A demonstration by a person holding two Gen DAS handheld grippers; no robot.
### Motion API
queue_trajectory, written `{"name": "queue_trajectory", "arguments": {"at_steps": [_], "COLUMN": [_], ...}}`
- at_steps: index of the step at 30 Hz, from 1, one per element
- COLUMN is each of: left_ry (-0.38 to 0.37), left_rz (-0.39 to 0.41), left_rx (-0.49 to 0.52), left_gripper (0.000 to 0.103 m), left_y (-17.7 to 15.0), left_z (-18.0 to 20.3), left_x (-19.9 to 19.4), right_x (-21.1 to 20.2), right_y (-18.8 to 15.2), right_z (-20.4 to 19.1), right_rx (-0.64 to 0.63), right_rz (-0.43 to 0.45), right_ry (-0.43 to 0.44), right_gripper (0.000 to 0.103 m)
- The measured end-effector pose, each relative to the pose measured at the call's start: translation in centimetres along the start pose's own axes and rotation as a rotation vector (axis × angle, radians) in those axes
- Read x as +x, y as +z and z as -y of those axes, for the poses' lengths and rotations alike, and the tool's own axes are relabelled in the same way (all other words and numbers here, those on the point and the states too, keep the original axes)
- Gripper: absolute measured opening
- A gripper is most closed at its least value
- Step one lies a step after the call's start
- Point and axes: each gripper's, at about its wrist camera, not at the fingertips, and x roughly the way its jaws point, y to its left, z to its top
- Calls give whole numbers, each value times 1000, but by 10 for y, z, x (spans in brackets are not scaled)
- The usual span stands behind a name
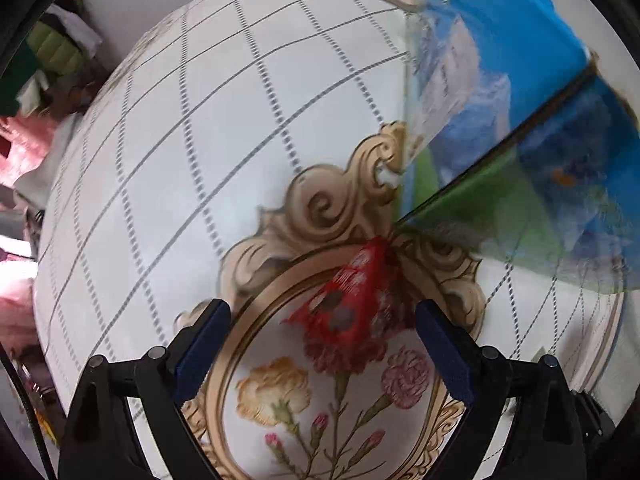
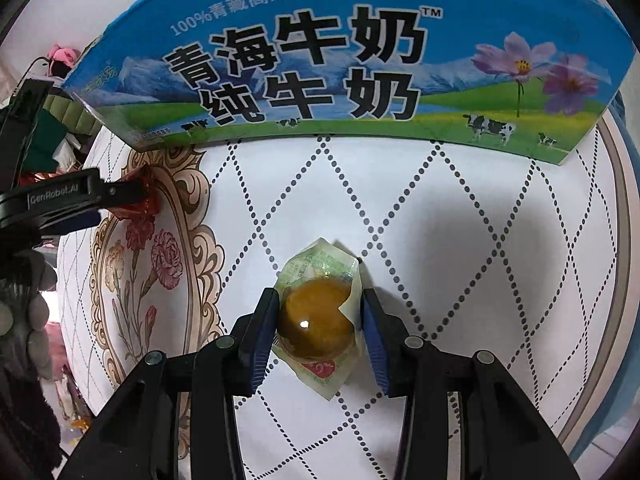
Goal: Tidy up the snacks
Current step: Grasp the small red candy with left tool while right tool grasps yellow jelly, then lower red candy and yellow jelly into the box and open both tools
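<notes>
A red snack packet (image 1: 352,304) lies on the white patterned table (image 1: 160,160), over the flower medallion. My left gripper (image 1: 322,308) points down with the packet between its blue pads, and a gap shows on the left side, so it is open. In the right wrist view that left gripper (image 2: 120,206) comes in from the left, at the red packet (image 2: 146,196). My right gripper (image 2: 320,294) is shut on a round amber snack in a clear wrapper (image 2: 316,320), just over the table (image 2: 440,220).
A blue-and-green milk carton box (image 2: 320,60) stands along the table's far side, and it fills the upper right of the left wrist view as a blurred milk box (image 1: 500,100). Cluttered cloth and bags (image 1: 52,52) lie beyond the table's left edge. A gloved hand (image 2: 24,300) holds the left gripper.
</notes>
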Motion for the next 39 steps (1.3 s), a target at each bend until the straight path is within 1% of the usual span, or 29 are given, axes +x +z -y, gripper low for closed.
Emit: {"name": "queue_trajectory", "arguments": {"at_steps": [1, 2, 3, 4, 5, 6, 8, 11, 14, 16, 19, 21, 26, 27, 30, 32, 33, 34, 37, 39], "left_ry": [-6, -10, -22, -23, -18, -13, -21, -52, -89, -110, -108, -92, -56, -54, -55, -74, -90, -108, -177, -217], "left_rz": [8, 2, -12, -22, -12, -1, -3, -34, -85, -120, -143, -145, -149, -148, -136, -131, -121, -110, -53, -7], "left_rx": [1, 6, 11, 11, 18, 31, 42, 48, 62, 92, 137, 159, 187, 188, 197, 195, 192, 187, 181, 192], "left_gripper": [77, 56, 43, 43, 41, 40, 40, 40, 40, 40, 40, 41, 41, 41, 40, 39, 39, 39, 39, 39], "left_y": [2, 5, 7, 8, 6, 3, -7, -34, -72, -98, -123, -132, -136, -130, -122, -117, -116, -112, -99, -85], "left_z": [2, 3, 5, 8, 9, 12, 20, 25, 31, 41, 55, 64, 81, 95, 106, 103, 97, 89, 96, 106], "left_x": [1, 3, 5, 7, 6, 3, -1, -5, -5, -4, 1, 6, 20, 20, 19, 11, 2, -17, -60, -89], "right_x": [4, 5, 4, 5, 5, 4, 4, -5, -14, -17, -16, -11, 6, 10, 10, 3, -5, -9, -40, -68], "right_y": [12, 12, 11, 11, 10, 8, 8, 2, -5, -14, -28, -36, -41, -41, -42, -42, -42, -40, -32, -20], "right_z": [-6, -6, -5, -5, -7, -6, -11, -5, 2, 5, 9, 11, 10, 8, 6, 3, 2, -3, -6, -7], "right_rx": [0, 0, 0, 0, -2, -1, -2, 1, 2, 1, 0, -4, 3, -5, -17, -18, -17, -13, 0, -1], "right_rz": [-2, -3, -3, -3, -3, -2, 6, 11, 7, -8, -40, -57, -73, -78, -73, -55, -43, -31, 25, 80], "right_ry": [-2, -5, -8, -10, -12, -12, -8, 1, 14, 22, 25, 17, -3, -12, -23, -7, 5, 16, 66, 98], "right_gripper": [44, 44, 44, 44, 44, 44, 44, 44, 44, 44, 44, 44, 44, 44, 44, 44, 44, 44, 44, 44]}}
